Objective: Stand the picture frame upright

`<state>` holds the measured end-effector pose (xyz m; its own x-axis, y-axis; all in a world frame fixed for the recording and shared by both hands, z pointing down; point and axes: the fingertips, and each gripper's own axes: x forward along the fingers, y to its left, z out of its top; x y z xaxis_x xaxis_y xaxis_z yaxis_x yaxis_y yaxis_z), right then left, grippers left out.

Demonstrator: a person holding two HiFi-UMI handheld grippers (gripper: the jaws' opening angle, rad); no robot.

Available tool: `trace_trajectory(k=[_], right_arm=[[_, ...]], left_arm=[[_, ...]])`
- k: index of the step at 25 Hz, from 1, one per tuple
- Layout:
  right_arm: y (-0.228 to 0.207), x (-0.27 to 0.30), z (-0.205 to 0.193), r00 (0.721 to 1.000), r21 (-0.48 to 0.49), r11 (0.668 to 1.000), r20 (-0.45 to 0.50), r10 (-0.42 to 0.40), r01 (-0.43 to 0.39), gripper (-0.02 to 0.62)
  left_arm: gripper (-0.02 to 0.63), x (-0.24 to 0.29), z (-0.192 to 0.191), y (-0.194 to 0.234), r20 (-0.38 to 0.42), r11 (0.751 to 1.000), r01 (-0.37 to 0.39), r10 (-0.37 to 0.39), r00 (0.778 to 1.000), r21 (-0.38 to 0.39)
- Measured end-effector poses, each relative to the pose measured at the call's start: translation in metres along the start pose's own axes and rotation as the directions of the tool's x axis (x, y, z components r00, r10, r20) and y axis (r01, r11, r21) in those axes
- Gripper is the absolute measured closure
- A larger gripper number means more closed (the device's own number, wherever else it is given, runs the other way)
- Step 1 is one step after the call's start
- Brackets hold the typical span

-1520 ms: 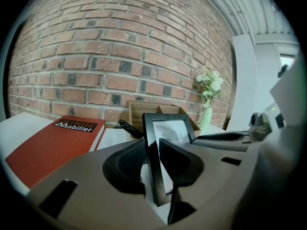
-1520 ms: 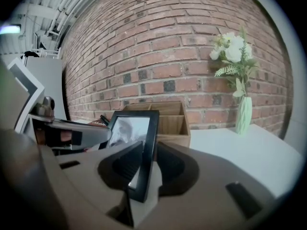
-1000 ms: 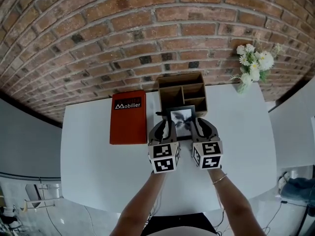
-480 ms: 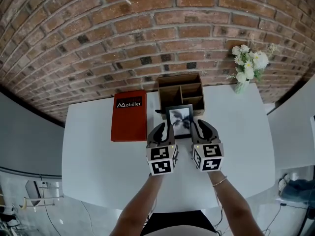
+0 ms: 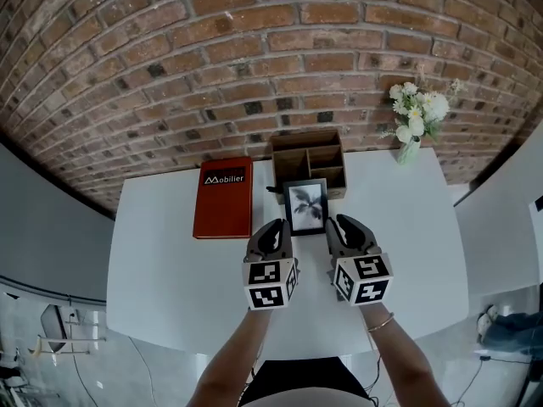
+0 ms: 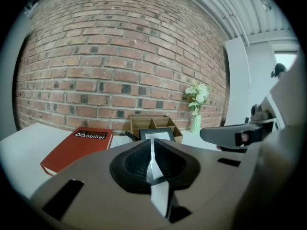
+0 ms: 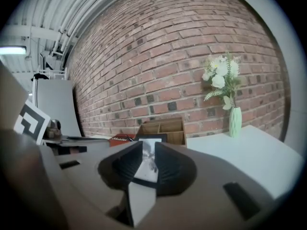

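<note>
Picture frame (image 5: 305,206) stands upright on the table, free of both grippers. The left gripper (image 5: 271,229) has just been closing, its ribbed black pads nearly meeting on nothing. The right gripper (image 5: 344,227) gapes empty. The frame is a black-edged rectangle, directly before a compartmented wooden box (image 5: 310,138). A flat red book (image 5: 222,202) lies left on the smooth white table (image 5: 170,270).

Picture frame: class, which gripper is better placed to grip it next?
Probably right. The right gripper has its jaws apart, and the picture frame lines up between them in its view. The left gripper has just been closing its jaws on nothing; they stand almost together.
</note>
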<state>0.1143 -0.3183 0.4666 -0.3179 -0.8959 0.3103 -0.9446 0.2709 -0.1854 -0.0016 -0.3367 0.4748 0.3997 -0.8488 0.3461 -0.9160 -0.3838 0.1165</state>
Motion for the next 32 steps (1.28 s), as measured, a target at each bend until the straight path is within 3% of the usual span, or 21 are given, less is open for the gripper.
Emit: trace_trajectory(k=[5,17,25,32], right_arm=[[0.012,-0.030,0.008,0.999,0.021,0.999,0.018,0.044,-0.045,0.514],[0.014,-0.095,0.007,0.999,0.056,0.998,0.028,0.039,-0.041,0.520],[0.020,-0.132,0.002,0.998,0.055,0.997,0.037,0.054,-0.056,0.588],[0.018,-0.150,0.002,0.999,0.048,0.998,0.041,0.034,-0.036,0.592]], left_arm=[[0.611,-0.027,0.009,-0.007,0.030,1.000,0.024,-0.024,0.999,0.020],[0.612,-0.085,0.003,-0.020,0.039,0.998,0.055,-0.056,0.998,0.005],[0.612,-0.116,0.002,-0.016,0.056,0.999,0.046,-0.045,0.997,-0.016],[0.611,-0.135,0.004,-0.012,0.080,0.999,0.042,-0.039,0.996,-0.030]])
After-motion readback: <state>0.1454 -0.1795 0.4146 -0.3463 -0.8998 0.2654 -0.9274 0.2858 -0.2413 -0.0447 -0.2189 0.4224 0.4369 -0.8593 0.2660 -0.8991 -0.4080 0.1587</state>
